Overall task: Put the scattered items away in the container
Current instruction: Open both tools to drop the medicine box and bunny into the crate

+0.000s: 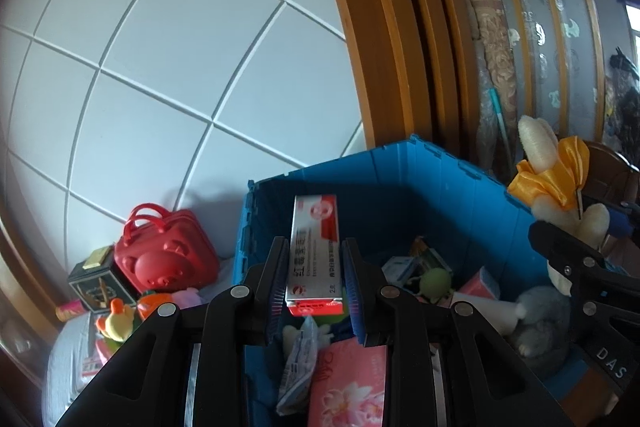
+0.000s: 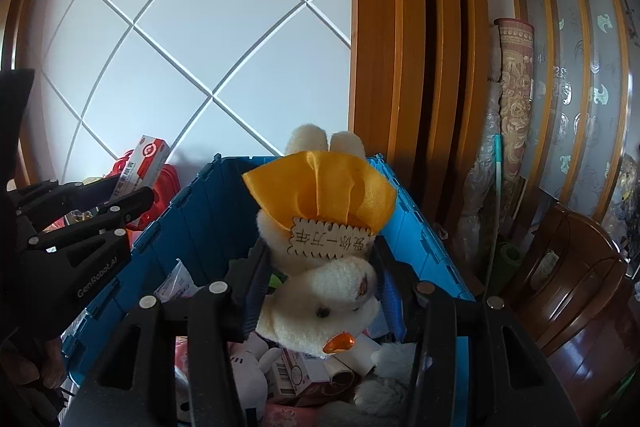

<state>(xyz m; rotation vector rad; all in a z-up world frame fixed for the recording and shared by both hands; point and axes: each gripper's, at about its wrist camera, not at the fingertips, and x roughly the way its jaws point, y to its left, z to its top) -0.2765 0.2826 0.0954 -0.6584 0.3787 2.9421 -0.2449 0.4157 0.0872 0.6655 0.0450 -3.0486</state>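
My left gripper (image 1: 315, 285) is shut on a white and red medicine box (image 1: 316, 251) and holds it over the open blue crate (image 1: 400, 183). The right wrist view shows that same box (image 2: 149, 157) at the left, above the crate's left wall (image 2: 168, 223). My right gripper (image 2: 320, 291) is shut on a cream plush duck (image 2: 324, 303) with a yellow satin bow (image 2: 320, 187) and a paper tag, hanging head down over the crate. In the left wrist view the duck (image 1: 548, 163) shows at the right.
The crate holds several items: a pink tissue pack (image 1: 352, 383), a foil sachet (image 1: 298, 367), a grey plush (image 1: 540, 323). Left of it on the bed lie a red bear case (image 1: 164, 251), a dark box (image 1: 98, 283) and small toys (image 1: 120, 319). A wooden chair (image 2: 580, 291) stands right.
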